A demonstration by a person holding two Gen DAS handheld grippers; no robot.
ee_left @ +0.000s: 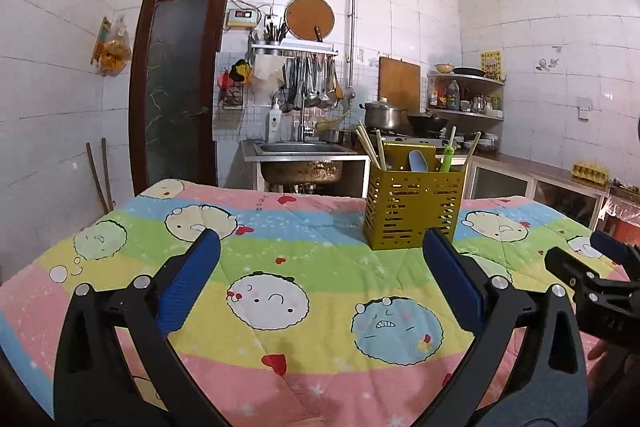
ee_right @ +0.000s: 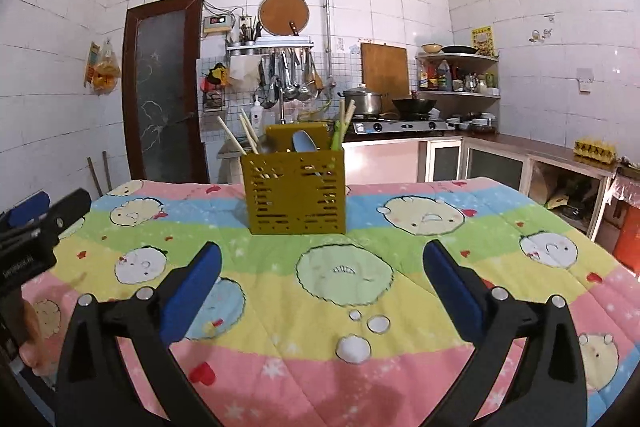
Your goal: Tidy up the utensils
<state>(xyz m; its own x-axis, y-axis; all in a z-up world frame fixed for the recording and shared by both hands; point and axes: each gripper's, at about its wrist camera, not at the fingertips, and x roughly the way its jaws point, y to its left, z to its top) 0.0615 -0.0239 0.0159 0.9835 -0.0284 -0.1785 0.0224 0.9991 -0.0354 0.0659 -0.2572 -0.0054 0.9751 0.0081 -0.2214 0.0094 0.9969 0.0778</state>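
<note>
We held the left claw (ee_left: 320,259) and right claw (ee_right: 320,271) spread wide and empty; the yellow holder (ee_right: 297,193) stood upright mid-surface (ee_right: 400,367), chopsticks (ee_right: 248,135) and spoon (ee_right: 304,143) apparently already sorted inside.

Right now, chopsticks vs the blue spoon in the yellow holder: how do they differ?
The chopsticks are thin pale wooden sticks; the blue spoon has a broad rounded end. The chopsticks lean outward and rise well above the yellow holder; the blue spoon barely clears its rim. Chopsticks sit at both ends, the spoon near the middle. Both stand inside the holder.
</note>
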